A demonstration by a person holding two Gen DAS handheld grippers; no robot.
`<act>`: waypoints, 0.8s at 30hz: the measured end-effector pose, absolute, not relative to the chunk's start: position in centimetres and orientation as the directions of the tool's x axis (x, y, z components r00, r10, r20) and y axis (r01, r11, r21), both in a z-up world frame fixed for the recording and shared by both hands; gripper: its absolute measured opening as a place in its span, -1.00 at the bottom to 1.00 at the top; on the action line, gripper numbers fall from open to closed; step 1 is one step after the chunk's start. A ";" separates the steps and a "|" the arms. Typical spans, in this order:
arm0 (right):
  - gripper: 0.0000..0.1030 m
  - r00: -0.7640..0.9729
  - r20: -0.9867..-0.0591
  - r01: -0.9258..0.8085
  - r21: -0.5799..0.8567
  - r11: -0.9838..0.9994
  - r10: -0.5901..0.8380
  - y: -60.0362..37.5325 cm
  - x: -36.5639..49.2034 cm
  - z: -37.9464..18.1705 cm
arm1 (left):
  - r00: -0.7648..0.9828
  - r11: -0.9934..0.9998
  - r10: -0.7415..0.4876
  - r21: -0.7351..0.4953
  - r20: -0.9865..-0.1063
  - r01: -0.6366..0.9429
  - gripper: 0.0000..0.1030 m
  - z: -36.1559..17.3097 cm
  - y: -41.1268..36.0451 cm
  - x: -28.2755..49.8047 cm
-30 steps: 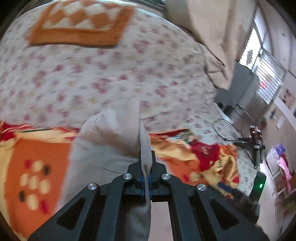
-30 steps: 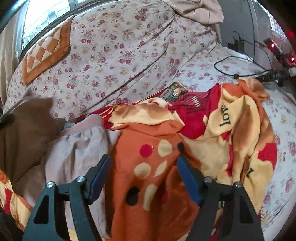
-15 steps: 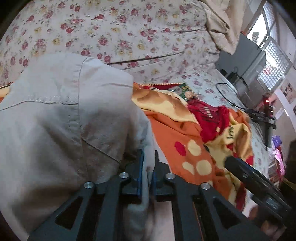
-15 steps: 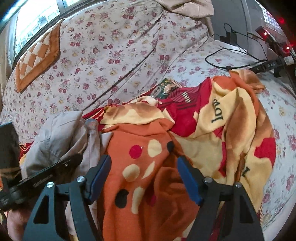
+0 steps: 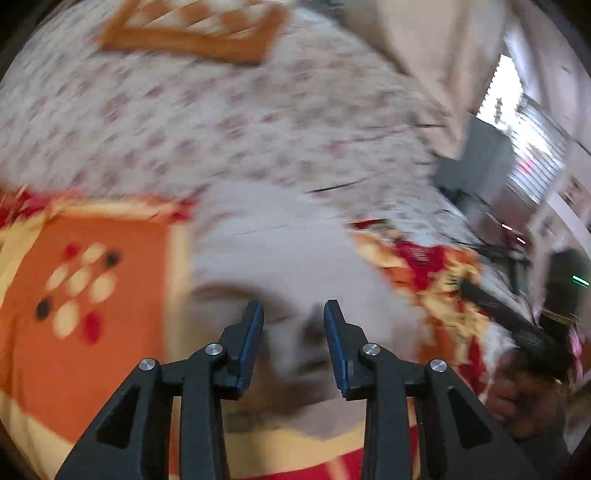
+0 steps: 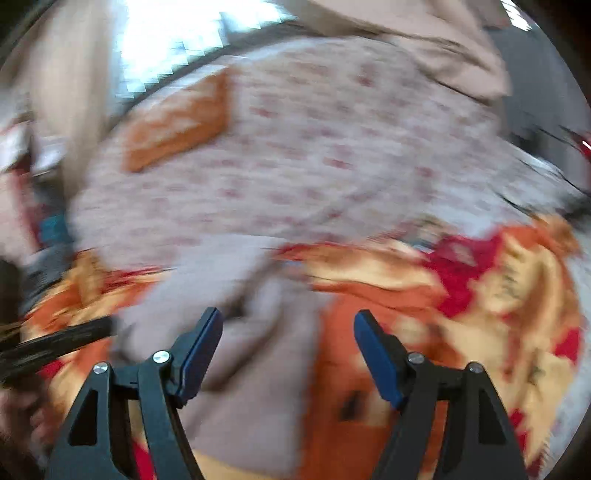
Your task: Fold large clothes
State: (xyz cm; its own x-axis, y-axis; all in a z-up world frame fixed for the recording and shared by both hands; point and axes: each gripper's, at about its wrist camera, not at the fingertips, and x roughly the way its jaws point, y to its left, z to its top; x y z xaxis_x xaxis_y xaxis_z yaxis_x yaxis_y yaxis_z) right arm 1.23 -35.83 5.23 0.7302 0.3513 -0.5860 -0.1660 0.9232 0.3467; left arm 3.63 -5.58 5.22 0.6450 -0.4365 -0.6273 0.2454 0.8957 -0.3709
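Observation:
A pale grey-beige garment (image 5: 288, 266) lies bunched on an orange, yellow and red blanket (image 5: 85, 288); both views are motion-blurred. My left gripper (image 5: 293, 314) is open just above the garment, nothing between its fingers. In the right wrist view the same garment (image 6: 243, 332) lies under my right gripper (image 6: 288, 325), which is wide open and empty, its left finger over the cloth and its right finger over the blanket (image 6: 461, 295).
A floral bedsheet (image 5: 221, 129) with an orange patterned pillow (image 5: 192, 26) rises behind. A grey box and cables (image 5: 476, 166) stand at the right. The other gripper and the person's hand (image 5: 517, 369) show at the lower right.
My left gripper has opened and let go of the garment, which has dropped flat onto the blanket. Both cameras have swung quickly; the right gripper has moved left over the garment.

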 end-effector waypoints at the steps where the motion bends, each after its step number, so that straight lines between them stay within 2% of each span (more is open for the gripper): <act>1: 0.52 0.727 -0.561 -0.234 0.341 0.910 0.397 -34.6 0.9 5.8 | 0.638 0.893 -0.437 -0.392 -0.634 0.222 -0.57 4.4 -4.8 4.0; 3: 0.51 0.702 -0.545 -0.344 0.304 0.888 0.458 -32.0 0.6 6.2 | 0.623 0.880 -0.459 -0.421 -0.633 0.221 -0.57 3.4 -4.3 4.3; 7: 0.51 0.611 -0.615 -0.386 0.318 0.866 0.499 -29.1 2.3 4.4 | 0.641 0.891 -0.444 -0.384 -0.626 0.242 -0.57 3.0 -4.9 3.2; 9: 0.44 0.560 -0.646 -0.393 0.344 0.853 0.519 -28.3 3.3 3.2 | 0.642 0.890 -0.446 -0.383 -0.624 0.247 -0.57 3.1 -4.8 2.8; 10: 0.22 0.528 -0.657 -0.405 0.363 0.839 0.538 -27.8 3.6 2.7 | 0.642 0.889 -0.448 -0.384 -0.622 0.248 -0.57 3.2 -4.2 2.3; 11: -0.23 0.503 -0.670 -0.417 0.365 0.833 0.545 -27.3 3.9 2.1 | 0.640 0.889 -0.449 -0.384 -0.623 0.250 -0.57 3.2 -4.2 2.2; 13: -0.71 0.484 -0.683 -0.409 0.376 0.832 0.547 -27.1 4.1 1.6 | 0.636 0.889 -0.450 -0.378 -0.626 0.257 -0.57 3.1 -4.0 1.8; 14: -0.81 0.492 -0.675 -0.386 0.397 0.833 0.550 -27.8 4.1 1.5 | 0.641 0.895 -0.441 -0.366 -0.628 0.257 -0.57 3.1 -4.0 1.6; 18: -0.91 0.537 -0.637 -0.320 0.453 0.832 0.553 -31.6 2.9 2.7 | 0.643 0.903 -0.422 -0.358 -0.639 0.237 -0.57 3.2 -3.7 2.0; 24: -0.92 0.488 -0.727 -0.195 0.448 0.872 0.482 -35.5 2.0 -0.3 | 0.658 0.905 -0.420 -0.338 -0.625 0.257 -0.57 4.6 -4.8 3.5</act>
State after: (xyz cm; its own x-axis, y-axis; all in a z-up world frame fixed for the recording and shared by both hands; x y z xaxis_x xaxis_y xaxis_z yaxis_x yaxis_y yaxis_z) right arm 1.96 -35.51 -0.27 0.4882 0.4825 -0.7273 -0.1946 0.8725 0.4482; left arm 3.49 -4.79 4.57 0.6578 -0.4203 -0.6250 0.2575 0.9053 -0.3378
